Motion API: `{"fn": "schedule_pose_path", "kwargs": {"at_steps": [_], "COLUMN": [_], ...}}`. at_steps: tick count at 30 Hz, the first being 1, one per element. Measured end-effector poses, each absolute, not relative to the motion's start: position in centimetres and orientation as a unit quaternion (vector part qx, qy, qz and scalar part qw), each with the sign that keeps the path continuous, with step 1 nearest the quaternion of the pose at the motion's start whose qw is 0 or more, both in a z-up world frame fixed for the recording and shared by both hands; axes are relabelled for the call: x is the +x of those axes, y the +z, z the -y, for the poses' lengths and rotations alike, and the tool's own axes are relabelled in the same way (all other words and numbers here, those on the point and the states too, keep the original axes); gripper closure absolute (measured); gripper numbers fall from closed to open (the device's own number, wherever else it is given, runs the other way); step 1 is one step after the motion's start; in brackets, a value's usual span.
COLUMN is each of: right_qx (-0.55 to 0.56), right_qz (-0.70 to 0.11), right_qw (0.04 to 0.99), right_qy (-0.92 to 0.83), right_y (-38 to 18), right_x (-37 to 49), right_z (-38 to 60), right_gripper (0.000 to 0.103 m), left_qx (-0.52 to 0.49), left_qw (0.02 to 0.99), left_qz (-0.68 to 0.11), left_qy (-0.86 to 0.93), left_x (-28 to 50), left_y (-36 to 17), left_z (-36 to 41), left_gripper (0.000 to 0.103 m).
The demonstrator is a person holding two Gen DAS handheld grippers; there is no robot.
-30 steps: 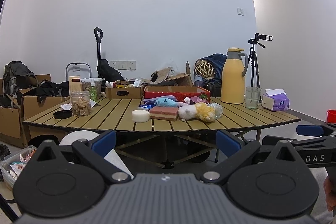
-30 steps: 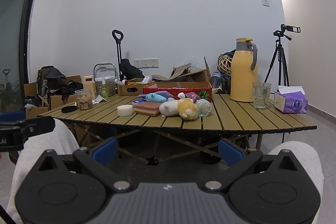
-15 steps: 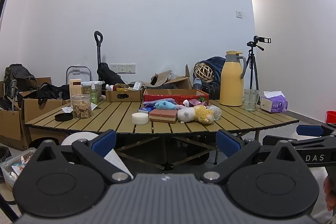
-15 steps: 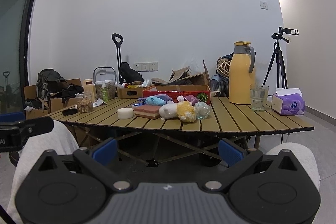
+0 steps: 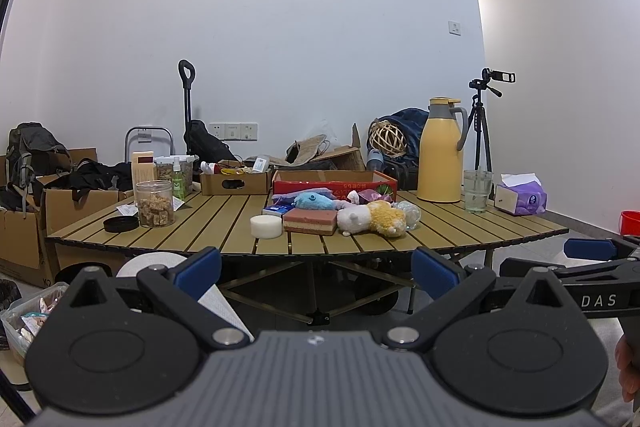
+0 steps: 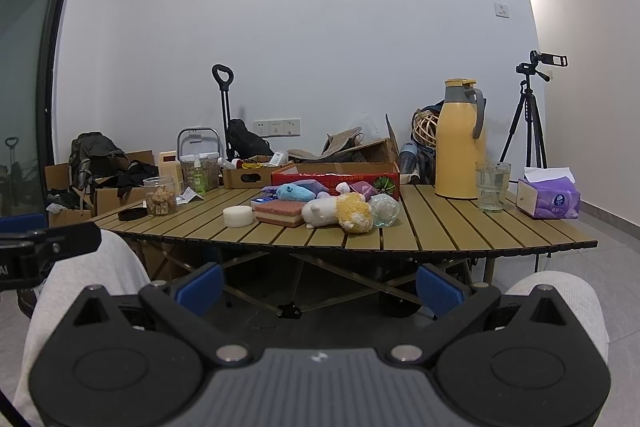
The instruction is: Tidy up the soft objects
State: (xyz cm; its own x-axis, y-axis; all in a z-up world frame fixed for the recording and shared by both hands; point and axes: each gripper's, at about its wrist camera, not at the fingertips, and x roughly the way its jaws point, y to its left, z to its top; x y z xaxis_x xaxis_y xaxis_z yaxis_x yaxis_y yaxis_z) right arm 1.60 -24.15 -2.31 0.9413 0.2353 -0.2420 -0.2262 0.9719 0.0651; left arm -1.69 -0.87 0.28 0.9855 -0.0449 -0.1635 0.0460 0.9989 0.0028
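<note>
On the slatted wooden table (image 5: 224, 227) (image 6: 440, 227) lie soft items: a white and yellow plush (image 5: 370, 218) (image 6: 338, 213), a blue plush (image 5: 314, 202) (image 6: 294, 193), a pink sponge block (image 5: 311, 221) (image 6: 279, 213) and a white round sponge (image 5: 266, 226) (image 6: 238, 215). A red cardboard box (image 5: 334, 183) (image 6: 336, 177) stands behind them. My left gripper (image 5: 316, 273) is open and empty, well short of the table's near edge. My right gripper (image 6: 318, 287) is open and empty too, low in front of the table.
A yellow thermos (image 5: 440, 149) (image 6: 460, 139), a glass (image 5: 477, 185) (image 6: 492, 187) and a purple tissue pack (image 5: 520, 195) (image 6: 548, 199) occupy the table's right side. A snack jar (image 5: 155, 203) (image 6: 160, 195) and black lid (image 5: 120, 224) sit left. A person's knees in grey trousers (image 6: 80, 279) flank the right gripper.
Both views have tilted up slightly, so the table sits a little lower in each frame. Both grippers stay open; nothing on the table has moved.
</note>
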Motion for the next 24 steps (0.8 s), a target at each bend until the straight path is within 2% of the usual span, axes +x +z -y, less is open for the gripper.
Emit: {"fn": "schedule_pose_path", "kwargs": {"at_steps": [24], "right_qx": [0.021], "right_qz": [-0.122], "right_qw": [0.985], "right_qy": [0.118], "right_y": [-1.9], "right_x": [2.8], "right_z": [24.4], "right_gripper": [0.000], "left_qx": [0.004], "left_qw": [0.997], "left_qz": [-0.071], "left_qy": [-0.028], "left_x": [-0.5], "left_y": [1.1], "left_z": [0.8], "left_gripper": [0.000]}}
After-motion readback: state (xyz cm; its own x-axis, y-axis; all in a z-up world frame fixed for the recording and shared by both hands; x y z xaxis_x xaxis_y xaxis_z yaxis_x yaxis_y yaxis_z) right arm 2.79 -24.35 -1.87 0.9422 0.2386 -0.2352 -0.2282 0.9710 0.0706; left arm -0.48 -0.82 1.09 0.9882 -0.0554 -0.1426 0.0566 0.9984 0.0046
